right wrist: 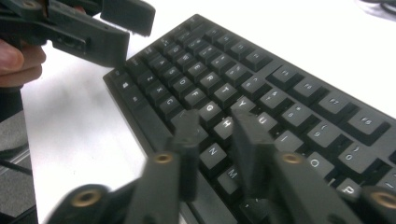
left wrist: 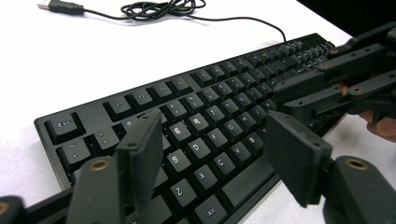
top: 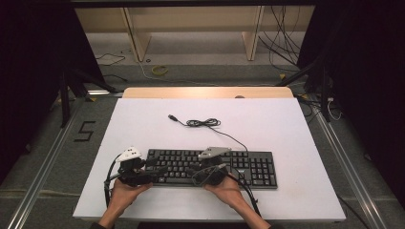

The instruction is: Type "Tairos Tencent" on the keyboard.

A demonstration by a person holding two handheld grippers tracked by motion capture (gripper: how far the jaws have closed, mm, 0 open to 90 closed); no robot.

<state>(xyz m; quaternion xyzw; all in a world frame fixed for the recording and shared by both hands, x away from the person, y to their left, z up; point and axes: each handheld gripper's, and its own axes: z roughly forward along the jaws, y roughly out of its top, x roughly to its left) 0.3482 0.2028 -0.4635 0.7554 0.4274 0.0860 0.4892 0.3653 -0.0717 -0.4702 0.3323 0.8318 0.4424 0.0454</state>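
Black keyboard (top: 212,168) flat on white table (top: 143,124), directly under both tools. Left gripper (left wrist: 215,154) spread above left-side keys, pinching nothing. Right gripper (right wrist: 217,140) parted over middle keys, nothing between jaws. USB cable (top: 203,123) beyond.

Our right claw (right wrist: 217,144) over the keyboard (right wrist: 261,93)

We see its jaws slightly parted above the H and N keys; the left claw (right wrist: 119,30) hovers beyond.

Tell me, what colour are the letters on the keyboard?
White letters on the black keyboard, clearest in the left gripper view.
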